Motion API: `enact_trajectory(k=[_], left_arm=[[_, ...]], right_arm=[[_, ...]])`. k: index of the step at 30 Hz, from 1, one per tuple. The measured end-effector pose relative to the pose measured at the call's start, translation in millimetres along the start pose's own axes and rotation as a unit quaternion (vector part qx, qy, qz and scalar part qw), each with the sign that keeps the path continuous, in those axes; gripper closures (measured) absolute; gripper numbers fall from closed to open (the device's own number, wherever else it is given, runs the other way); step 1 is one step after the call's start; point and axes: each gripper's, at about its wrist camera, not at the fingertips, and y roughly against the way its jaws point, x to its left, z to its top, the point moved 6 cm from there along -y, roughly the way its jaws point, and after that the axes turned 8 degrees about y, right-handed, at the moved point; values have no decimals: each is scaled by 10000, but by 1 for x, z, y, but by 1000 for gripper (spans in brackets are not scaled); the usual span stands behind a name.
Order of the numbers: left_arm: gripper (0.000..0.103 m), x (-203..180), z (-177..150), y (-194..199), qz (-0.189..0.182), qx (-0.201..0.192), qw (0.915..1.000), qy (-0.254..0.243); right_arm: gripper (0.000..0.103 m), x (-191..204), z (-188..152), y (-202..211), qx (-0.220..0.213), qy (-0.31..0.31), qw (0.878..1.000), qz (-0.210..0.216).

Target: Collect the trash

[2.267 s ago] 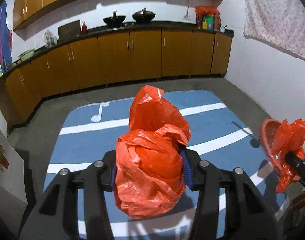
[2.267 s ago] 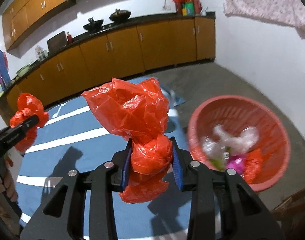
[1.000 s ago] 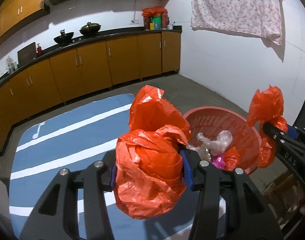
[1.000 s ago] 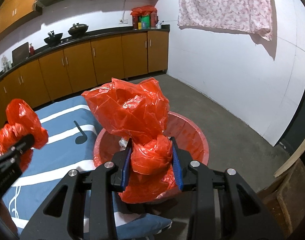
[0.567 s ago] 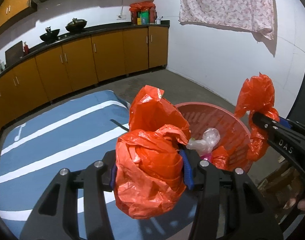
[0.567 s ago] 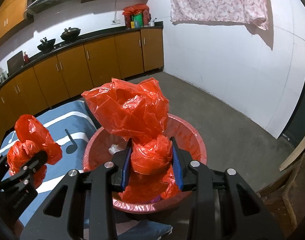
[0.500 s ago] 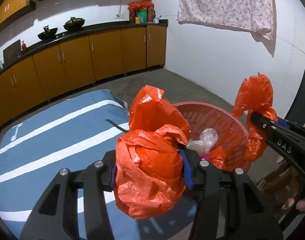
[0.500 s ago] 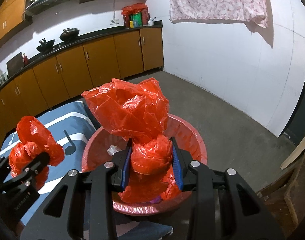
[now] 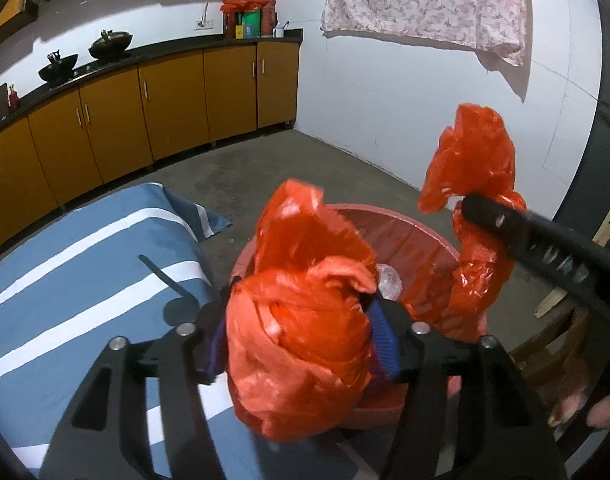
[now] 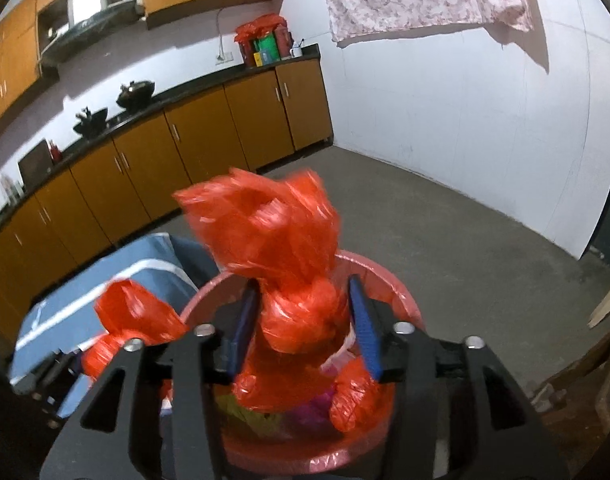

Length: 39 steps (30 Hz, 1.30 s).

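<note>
So I'm hovering both grippers over the red basket point(image 9: 433, 236) in the lower middle of each view. It's sitting on the grey floor just past the corner of the blue striped bed point(image 9: 85, 264).

Left gripper point(image 9: 301, 336): its jaws have just been opening, and the left orange bag point(image 9: 301, 340) is sitting between them. I'm seeing a dark gap beside the right blue pad point(image 9: 383, 338), and the left pad is mostly hidden behind plastic, so I'm reading it as loosened rather than squeezing. The bag is standing roughly upright, long axis running bottom to top of the frame, fat end low and the loose peak pointing up toward the cabinets.

Right gripper point(image 10: 303, 330): same story, jaws just been opening, with the right orange bag point(image 10: 289, 300) between them, blurred. There's clear space on both sides of its knotted neck, so the pads aren't pressing. It's also standing upright, flared top pointing up, lower end hanging down into the basket among the trash point(image 10: 265, 412) already in there.

In the left wrist view the right gripper is coming in from the right edge, with fingertips point(image 9: 577, 416) showing bottom right.
</note>
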Motion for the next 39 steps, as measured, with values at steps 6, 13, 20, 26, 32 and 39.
enact_trajectory(k=[6,13,20,26,32,39], left_arm=[[30,11,-4,-5,49,45,9999,135],[15,32,-13,25,193,-168,9993,266],[4,66,-32,107,661,-771,9943,332],[4,99,-61,182,1275,-1218,9838,322],[4,122,-89,238,1575,-1469,9750,548],[4,131,-116,272,1856,-1522,9693,541]], right_arm=[[41,-12,-5,8,-64,-190,9998,-18],[2,-10,-14,55,-644,38,9958,-656],[2,17,-33,113,-986,814,9830,-1318],[2,42,-60,147,-952,911,9852,-1099],[2,65,-80,174,-978,911,9876,-827],[2,90,-97,190,-960,1070,9881,-538]])
